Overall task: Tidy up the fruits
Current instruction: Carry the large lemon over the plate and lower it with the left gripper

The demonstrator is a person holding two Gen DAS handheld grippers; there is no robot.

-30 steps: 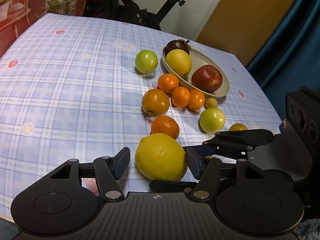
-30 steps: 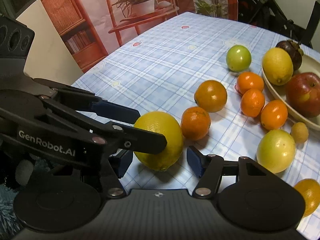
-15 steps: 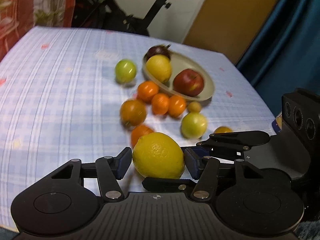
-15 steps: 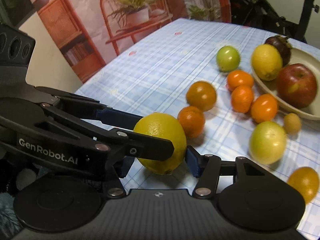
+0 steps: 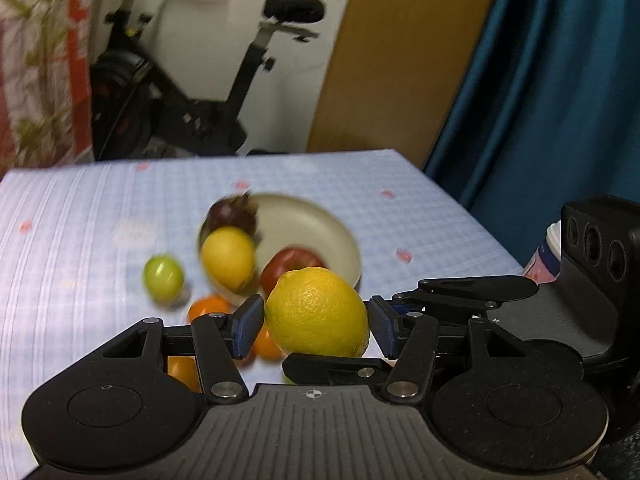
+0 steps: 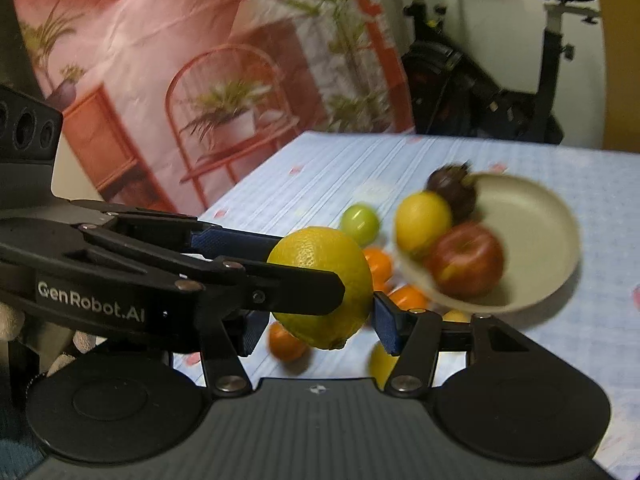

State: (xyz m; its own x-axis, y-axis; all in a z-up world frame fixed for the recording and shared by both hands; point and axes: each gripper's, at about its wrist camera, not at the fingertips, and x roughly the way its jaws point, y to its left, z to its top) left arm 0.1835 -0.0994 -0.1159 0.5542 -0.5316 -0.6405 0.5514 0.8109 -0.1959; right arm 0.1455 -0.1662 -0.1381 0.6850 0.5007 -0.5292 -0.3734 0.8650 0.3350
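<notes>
Both grippers clamp one large lemon [image 5: 317, 312] from crossing directions. Left gripper [image 5: 316, 325] jaws, partly closed, press blue pads on its sides; right gripper [image 6: 317, 322] jaws do likewise. Lemon hangs clear above the tabletop [image 5: 72, 216], between all four fingers, nearer than the bowl [image 6: 532, 216] holding an apple [image 6: 468, 260], toward the near edge.

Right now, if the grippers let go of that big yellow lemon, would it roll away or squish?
The big lemon looks round and firm, so it would probably roll on the flat tablecloth, not squish. Its bumpy peel likely helps the left gripper and right gripper hold it. It looks fairly heavy, since both grippers squeeze it.
</notes>
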